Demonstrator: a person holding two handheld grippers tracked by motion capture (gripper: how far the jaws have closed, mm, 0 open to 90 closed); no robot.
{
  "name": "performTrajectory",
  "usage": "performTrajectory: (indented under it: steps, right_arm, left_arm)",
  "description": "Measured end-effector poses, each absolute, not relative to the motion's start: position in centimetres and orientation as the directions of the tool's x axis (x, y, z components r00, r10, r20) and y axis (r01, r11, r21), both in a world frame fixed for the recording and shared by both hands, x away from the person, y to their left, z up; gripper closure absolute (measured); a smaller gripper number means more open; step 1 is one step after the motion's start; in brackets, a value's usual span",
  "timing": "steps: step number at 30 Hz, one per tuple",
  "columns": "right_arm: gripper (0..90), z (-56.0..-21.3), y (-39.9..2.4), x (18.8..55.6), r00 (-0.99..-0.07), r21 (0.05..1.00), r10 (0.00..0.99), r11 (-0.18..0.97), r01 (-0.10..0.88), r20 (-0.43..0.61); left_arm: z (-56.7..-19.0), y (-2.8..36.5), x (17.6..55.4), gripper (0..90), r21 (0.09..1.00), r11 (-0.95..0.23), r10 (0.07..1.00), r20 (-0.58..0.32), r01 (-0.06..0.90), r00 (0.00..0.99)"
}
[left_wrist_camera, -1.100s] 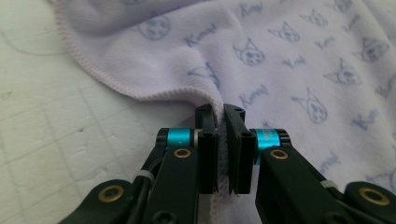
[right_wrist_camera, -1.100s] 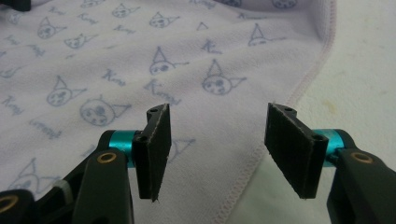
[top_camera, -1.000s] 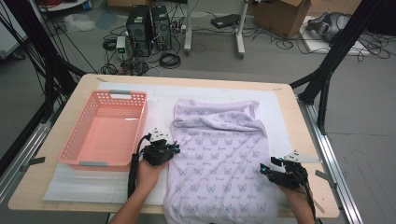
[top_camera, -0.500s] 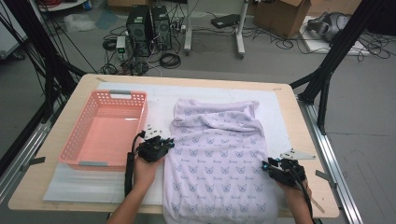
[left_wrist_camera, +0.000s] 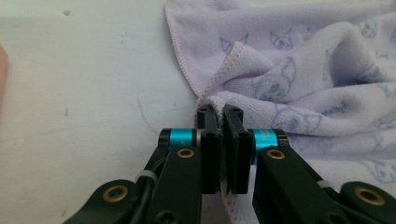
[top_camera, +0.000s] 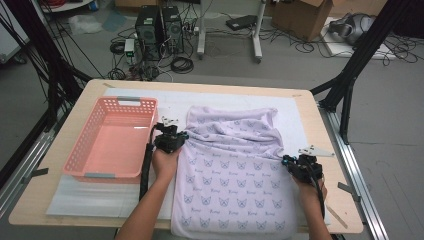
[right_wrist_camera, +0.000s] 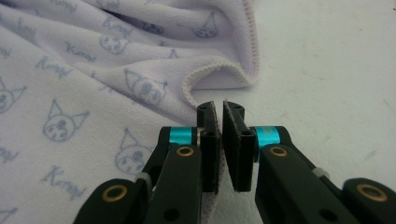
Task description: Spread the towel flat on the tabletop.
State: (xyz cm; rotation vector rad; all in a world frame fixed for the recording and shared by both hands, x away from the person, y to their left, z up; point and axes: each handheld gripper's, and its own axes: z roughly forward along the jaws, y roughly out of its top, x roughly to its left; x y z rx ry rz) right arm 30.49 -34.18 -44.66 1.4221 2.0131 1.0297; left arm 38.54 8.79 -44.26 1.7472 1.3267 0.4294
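1. When we look down from the high view, we see a pale lilac terry towel printed with small cat faces (top_camera: 235,170) spread over the white mat (top_camera: 115,200) on the light wooden table (top_camera: 45,195); its near end hangs over the table's front edge and its far part is bunched into folds. A salmon-pink perforated plastic basket (top_camera: 112,142) stands just beside the towel, on its left. Our left gripper (top_camera: 171,137) sits at the towel's left edge, near the basket's right wall, and our right gripper (top_camera: 300,165) sits at the towel's right edge; the two are well apart, with the cloth between them. Computer towers (top_camera: 160,25) and a cardboard box (top_camera: 305,17) stand on the floor beyond the table.

2. Along the left gripper view, we find the two black jaws pressed almost together, with the towel's hemmed edge (left_wrist_camera: 210,100) pinched between them. The jaws have just eased open slightly, yet the cloth is gripped. Folded towel lies to the right, bare white mat to the left.

3. Along the right gripper view, we find the jaws nearly closed, a narrow gap showing at their tips, and the towel's edge (right_wrist_camera: 205,74) caught between the pads lower down. Printed cloth lies to the left, white mat to the right.
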Motion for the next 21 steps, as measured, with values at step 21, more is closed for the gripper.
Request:
performTrajectory:
  steps: [21]
  right_arm:
    - [53.4,-44.6,-36.1,22.9,-0.476,0.797,0.874,0.221,0.563,0.095]
  left_arm:
    - [-45.2,11.3,25.9,41.8,0.777,-0.154,0.801,-0.264,0.611,0.537]
